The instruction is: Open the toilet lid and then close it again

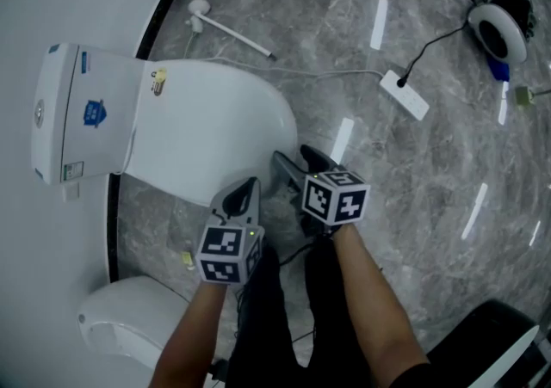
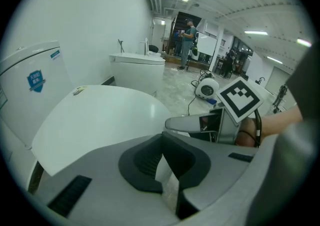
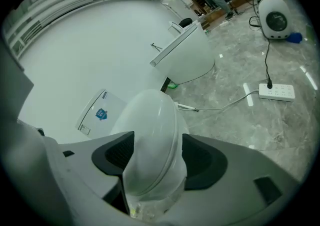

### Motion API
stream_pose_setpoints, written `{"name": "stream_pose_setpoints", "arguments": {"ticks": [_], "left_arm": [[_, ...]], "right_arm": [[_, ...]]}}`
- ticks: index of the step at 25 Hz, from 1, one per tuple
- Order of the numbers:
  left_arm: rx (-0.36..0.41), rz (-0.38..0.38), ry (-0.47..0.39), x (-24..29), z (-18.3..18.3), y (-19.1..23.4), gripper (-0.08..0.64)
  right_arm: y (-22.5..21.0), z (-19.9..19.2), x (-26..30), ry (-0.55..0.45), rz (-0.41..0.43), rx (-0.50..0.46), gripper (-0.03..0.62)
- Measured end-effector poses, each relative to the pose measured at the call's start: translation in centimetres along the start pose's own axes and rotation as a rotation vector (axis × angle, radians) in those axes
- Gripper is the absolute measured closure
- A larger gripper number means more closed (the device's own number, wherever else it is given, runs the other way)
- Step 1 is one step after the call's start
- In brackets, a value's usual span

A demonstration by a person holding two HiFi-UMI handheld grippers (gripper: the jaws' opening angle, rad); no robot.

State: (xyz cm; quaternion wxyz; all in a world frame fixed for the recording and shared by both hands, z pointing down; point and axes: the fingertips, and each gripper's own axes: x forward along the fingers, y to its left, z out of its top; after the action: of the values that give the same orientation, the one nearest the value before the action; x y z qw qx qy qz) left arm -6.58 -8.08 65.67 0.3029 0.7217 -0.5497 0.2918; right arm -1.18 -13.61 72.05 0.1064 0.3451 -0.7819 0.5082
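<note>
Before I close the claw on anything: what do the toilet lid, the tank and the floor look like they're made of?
Toilet lid: smooth glossy white, probably moulded plastic, going by its thin edge and soft highlights; ceramic can't be ruled out.
Tank: glossy white, likely glazed ceramic.
Floor: polished grey stone or marble-look tile, with pale veining and sharp reflections of the ceiling lights.

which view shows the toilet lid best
The head view: it shows nearly the whole closed toilet lid from above, with the tank behind it. The left gripper view shows the lid low from one side. The right gripper view shows only its front end, between the open jaws of the right gripper.
</note>
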Motion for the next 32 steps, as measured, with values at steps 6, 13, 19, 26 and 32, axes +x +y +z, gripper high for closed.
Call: {"name": "stream_pose_setpoints", "arguments": {"ticks": [6, 13, 19, 26, 32], "left_arm": [[-0.022, 0.029, 0.014, -1.2, -1.4, 0.6, 0.554], [-0.041, 0.032, 0.022, -2.3, -2.6, 0.8, 0.554], [-0.046, 0.025, 0.023, -2.9, -2.9, 1.0, 0.554], [-0.048, 0.017, 0.019, -3.5, -2.9, 0.9, 0.554], [-0.048, -0.004, 0.025, -4.2, -3.5, 0.2, 0.554]], "right_arm": [[0.5, 0.0, 0.8, 0.004, -0.009, 0.018, 0.296], [0.6, -0.4, 0.6, 0.041, -0.062, 0.006, 0.296], [1.5, -0.4, 0.2, 0.072, -0.094, -0.075, 0.305], [1.7, 0.4, -0.3, 0.029, -0.072, 0.049, 0.307], [2.8, 1.4, -1.4, 0.013, -0.059, 0.075, 0.333]]}}
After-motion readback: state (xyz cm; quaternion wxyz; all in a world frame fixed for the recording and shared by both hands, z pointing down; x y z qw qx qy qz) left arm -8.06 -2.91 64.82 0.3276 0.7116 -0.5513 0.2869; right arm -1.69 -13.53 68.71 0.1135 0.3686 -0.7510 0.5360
